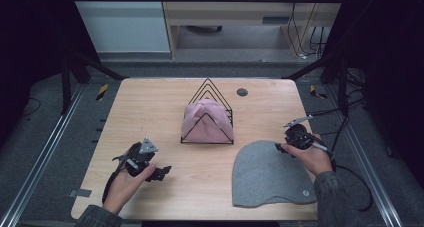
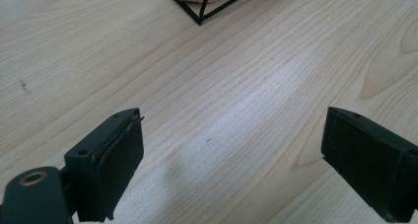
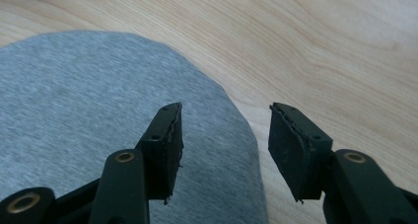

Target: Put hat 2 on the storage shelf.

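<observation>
Left tongs [image 1: 161, 173]: low over the bare wood at the near left of the desk [image 1: 150, 112]. The jaws stand wide with nothing between them.
Room on the left: lots of bare wood around the left tongs, and the left edge of the desk is well apart from them.
Wire rack [image 1: 207, 118]: stands in the middle of the desk, with a pink hat [image 1: 206, 121] tucked inside it.
Grey hat [image 1: 270, 174]: lies flat at the near right of the desk. Its straight edge is close to the near edge of the desk, and its round top points to the rack.
Right tongs [image 1: 278, 148]: at the far right rim of the grey hat, half open, not pinching it.
High view: the whole hat and a small round tag [image 1: 305, 193] near its right corner.
Right gripper view: one jaw sits over the soft grey cloth [image 3: 88, 115] and the other over wood, with the curved rim between them.
Left gripper view: a corner of the rack [image 2: 207, 7] up close.
</observation>
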### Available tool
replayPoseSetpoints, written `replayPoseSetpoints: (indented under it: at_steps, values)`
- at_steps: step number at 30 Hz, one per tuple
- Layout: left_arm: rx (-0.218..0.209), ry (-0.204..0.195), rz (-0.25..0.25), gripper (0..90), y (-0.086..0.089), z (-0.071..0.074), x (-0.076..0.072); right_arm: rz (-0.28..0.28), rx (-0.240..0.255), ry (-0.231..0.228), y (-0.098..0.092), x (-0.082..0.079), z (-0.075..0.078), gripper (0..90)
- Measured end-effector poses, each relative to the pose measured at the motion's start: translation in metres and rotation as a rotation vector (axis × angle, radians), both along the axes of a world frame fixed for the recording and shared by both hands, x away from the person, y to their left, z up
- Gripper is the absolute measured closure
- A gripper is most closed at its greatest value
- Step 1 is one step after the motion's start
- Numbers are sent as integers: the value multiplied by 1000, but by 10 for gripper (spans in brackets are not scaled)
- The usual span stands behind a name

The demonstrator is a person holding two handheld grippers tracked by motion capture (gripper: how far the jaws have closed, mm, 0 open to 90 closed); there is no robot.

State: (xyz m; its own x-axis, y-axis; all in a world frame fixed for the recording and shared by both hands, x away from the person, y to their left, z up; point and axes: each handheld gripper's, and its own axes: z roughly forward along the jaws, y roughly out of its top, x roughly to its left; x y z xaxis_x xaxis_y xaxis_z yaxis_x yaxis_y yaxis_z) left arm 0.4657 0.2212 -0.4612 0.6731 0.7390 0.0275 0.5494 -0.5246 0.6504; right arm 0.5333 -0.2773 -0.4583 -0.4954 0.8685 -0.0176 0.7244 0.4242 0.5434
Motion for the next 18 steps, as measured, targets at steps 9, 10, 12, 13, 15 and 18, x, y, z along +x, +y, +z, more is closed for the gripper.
replayPoseSetpoints:
  at_steps: [9, 10, 12, 13, 15, 18]
  values:
    - [13, -3, -1, 89, -1, 0, 0, -6, 2, 48, -4, 0, -15, 481]
    - [15, -3, 0, 89, -1, 0, 0, -5, 2, 53, -4, 0, -16, 501]
    - [29, -10, 4, 89, -1, -1, 0, 9, -5, 57, -3, -1, -17, 589]
    - [31, -11, 3, 89, -1, 0, 0, 20, -5, 56, -3, -1, -17, 633]
    - [30, -10, 3, 89, -1, 0, 0, 39, 0, 56, -3, -2, -16, 777]
    - [32, -11, 4, 89, 0, 0, 1, 46, 20, 67, -3, -3, -14, 869]
